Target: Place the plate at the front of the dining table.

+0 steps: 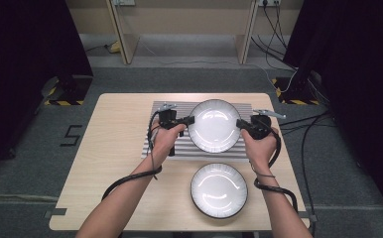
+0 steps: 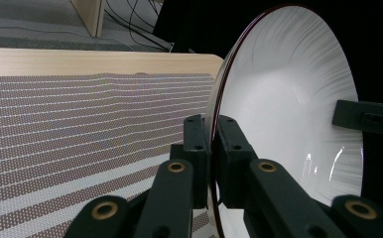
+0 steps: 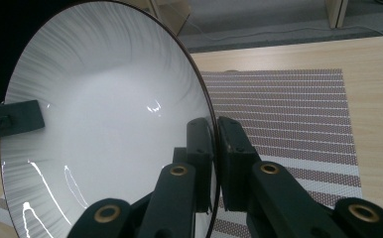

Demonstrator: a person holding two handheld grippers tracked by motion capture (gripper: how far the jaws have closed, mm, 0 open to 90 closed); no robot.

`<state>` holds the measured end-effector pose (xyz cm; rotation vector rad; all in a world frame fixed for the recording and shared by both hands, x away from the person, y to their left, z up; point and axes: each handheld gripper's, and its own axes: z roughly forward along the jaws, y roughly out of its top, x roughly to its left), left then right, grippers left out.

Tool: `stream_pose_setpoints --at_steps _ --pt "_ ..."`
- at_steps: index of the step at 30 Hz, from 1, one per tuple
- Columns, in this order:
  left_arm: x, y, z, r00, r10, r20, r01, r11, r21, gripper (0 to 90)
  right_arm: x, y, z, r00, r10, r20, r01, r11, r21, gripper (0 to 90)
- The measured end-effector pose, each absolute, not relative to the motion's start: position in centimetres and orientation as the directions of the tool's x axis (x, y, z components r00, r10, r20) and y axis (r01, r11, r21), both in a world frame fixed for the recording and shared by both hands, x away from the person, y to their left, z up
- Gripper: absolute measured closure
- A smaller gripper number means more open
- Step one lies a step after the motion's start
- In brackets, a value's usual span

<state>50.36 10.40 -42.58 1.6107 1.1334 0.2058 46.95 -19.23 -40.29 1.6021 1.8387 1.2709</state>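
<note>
1. Looking down from the high view, a person is sitting at a light wooden desk [image 1: 120, 193], and both forearms are reaching in from the bottom edge.
2. Each hand is gripping a black two-jaw gripper; the left gripper [image 1: 190, 119] and the right gripper [image 1: 239, 123] are facing each other across a white plate [image 1: 214, 125].
3. The white plate, round with a thin dark rim, is sitting between the two grippers, above a grey striped mat [image 1: 167, 148] lying in the far half of the desk.
4. The left gripper is pinching the plate's left rim and the right gripper is pinching its right rim, so the plate is spanning the gap between them.
5. In the left gripper view, the jaws are clamping narrowly on the plate's [image 2: 284, 99] edge, one on each face, with the mat [image 2: 80, 129] spreading out beyond.
6. In the right gripper view, the jaws are likewise closing tight on the plate's [image 3: 110, 114] thin rim.
7. A second white plate [image 1: 219, 190] is resting on bare wood nearer the person, just in front of the mat, apart from both grippers.
</note>
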Motion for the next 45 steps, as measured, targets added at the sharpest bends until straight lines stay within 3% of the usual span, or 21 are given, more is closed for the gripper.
stream_pose_setpoints --at_steps 45 --pt "52.1 9.1 -43.9 0.494 0.765 -0.414 0.586 0.059 0.808 83.3 48.5 -19.8 -41.2 -0.249 0.94 0.235 0.573 -0.053 0.818 85.0"
